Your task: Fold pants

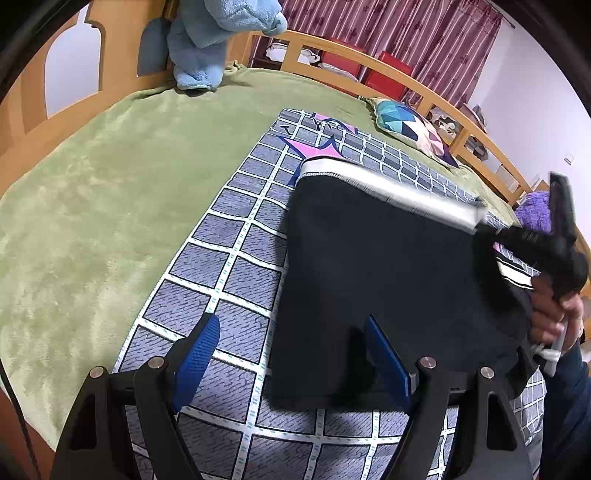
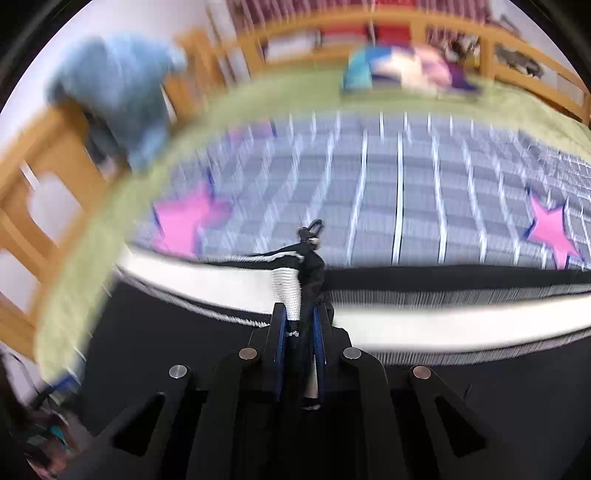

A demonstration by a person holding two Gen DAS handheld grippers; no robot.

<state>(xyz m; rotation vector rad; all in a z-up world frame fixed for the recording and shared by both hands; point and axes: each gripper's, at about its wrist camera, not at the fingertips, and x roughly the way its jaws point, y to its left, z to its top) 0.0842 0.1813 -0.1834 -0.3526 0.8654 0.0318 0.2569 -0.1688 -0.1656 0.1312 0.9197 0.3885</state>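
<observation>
— Any brand or writing on them?

— None I can read. The black pants [image 1: 373, 266] lie on the grid-patterned mat [image 1: 229, 236] on the bed.

— Your tongs?

— My right gripper [image 2: 300, 332] pinches the white waistband [image 2: 229, 284]. My left gripper [image 1: 295, 347] stands spread, nothing held, one finger over the pants.

Pants [image 1: 376, 266]: matt black knit cloth, ribbed white waistband [image 1: 402, 188].
Mat [image 1: 229, 236]: printed grey grid fabric, fine woven texture, low sheen.
Blanket [image 1: 96, 192]: green plush fleece, soft nap, matt.
Bed frame [image 1: 436, 92]: light wood, smooth semi-gloss finish.
Towel [image 1: 207, 48]: pale blue terry, fluffy.
Curtain [image 1: 406, 33]: maroon patterned cloth.
Left gripper [image 1: 291, 350]: matt black plastic body, blue textured rubbery pads [image 1: 199, 354], shiny metal pins.
Right gripper [image 2: 299, 332]: same black plastic, blue pads.
</observation>
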